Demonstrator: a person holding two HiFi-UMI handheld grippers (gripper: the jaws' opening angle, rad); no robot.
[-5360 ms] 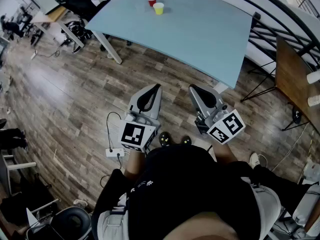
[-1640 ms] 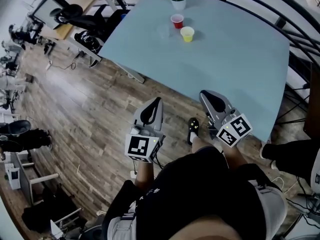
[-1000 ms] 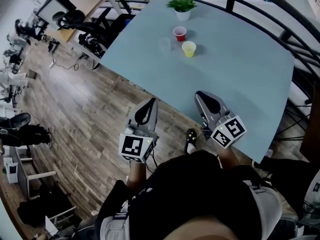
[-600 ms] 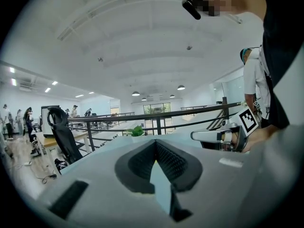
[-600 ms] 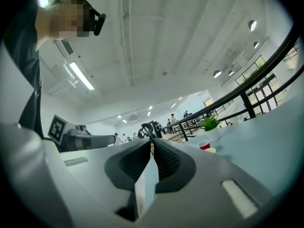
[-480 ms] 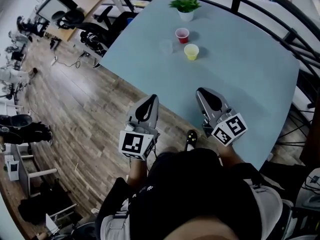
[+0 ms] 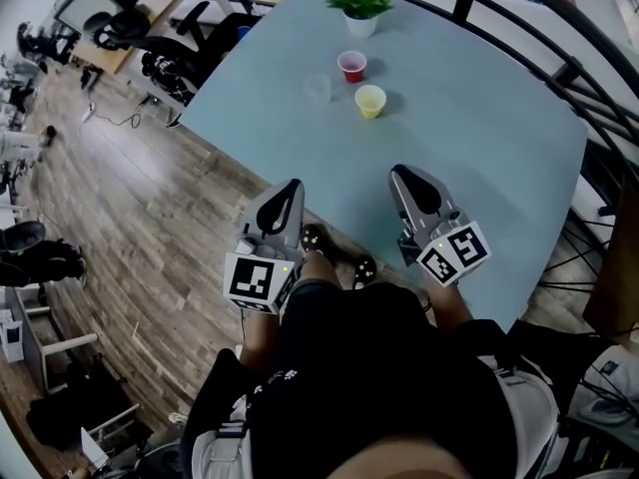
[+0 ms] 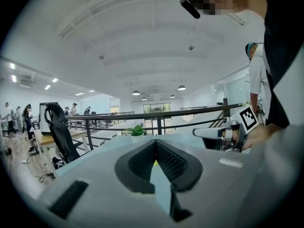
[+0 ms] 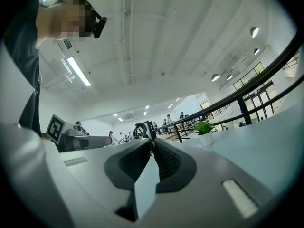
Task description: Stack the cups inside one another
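Grippers brought nearer to three unstacked cups.
The left gripper (image 7: 291,188) and right gripper (image 7: 406,176) are held shut and empty (now at the near edge of the table (image 7: 479,138)); red cup (image 7: 351,66), yellow cup (image 7: 370,101) and clear cup (image 7: 318,88) are set apart farther on.

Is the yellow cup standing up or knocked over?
Standing up. The yellow cup sits on the table with its round open mouth facing up.

A potted plant (image 7: 361,6) stands on the blue table (image 7: 479,138), office chairs (image 7: 165,70) beyond.

No words, labels or numbers can be read.
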